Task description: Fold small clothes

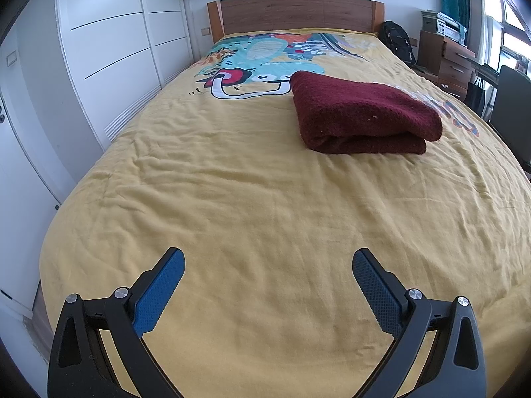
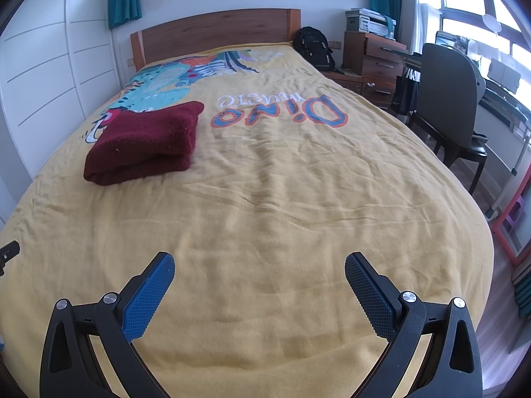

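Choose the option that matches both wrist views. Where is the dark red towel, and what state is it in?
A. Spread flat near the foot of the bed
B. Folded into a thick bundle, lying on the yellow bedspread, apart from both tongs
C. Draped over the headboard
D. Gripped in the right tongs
B: the dark red towel lies folded in layers on the yellow bedspread, while the left tongs and right tongs are open and hold nothing.

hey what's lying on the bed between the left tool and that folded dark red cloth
Nothing but wrinkled yellow bedspread. The left wrist view shows the stretch from the open left tool to the folded dark red cloth bare.
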`<state>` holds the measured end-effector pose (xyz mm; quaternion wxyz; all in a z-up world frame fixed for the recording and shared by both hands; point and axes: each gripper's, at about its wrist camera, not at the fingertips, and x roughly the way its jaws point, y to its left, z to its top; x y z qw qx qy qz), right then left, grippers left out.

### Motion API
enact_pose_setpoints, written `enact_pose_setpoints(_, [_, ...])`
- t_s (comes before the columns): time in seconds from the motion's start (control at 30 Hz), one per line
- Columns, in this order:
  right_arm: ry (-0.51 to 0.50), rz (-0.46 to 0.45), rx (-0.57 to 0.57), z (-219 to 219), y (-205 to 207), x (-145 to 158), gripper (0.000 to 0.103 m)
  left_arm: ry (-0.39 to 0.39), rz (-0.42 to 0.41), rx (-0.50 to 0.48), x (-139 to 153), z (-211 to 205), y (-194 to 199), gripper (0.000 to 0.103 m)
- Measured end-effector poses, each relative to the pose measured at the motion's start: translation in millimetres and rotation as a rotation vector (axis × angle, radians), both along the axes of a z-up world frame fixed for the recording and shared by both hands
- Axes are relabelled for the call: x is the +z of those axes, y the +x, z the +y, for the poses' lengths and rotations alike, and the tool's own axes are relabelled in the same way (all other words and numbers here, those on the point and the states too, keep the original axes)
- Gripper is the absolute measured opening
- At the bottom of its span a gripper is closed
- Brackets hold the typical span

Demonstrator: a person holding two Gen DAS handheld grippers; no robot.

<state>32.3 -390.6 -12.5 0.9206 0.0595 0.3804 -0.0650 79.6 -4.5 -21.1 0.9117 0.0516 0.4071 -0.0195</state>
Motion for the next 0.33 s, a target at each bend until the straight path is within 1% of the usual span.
enact_pose_setpoints(0.33, [-0.001,0.000,0.001,-0.5,-0.3,-0.3,0.103,-0.005,0.006,0.000,-1.8,-2.5,-1.9,0.100])
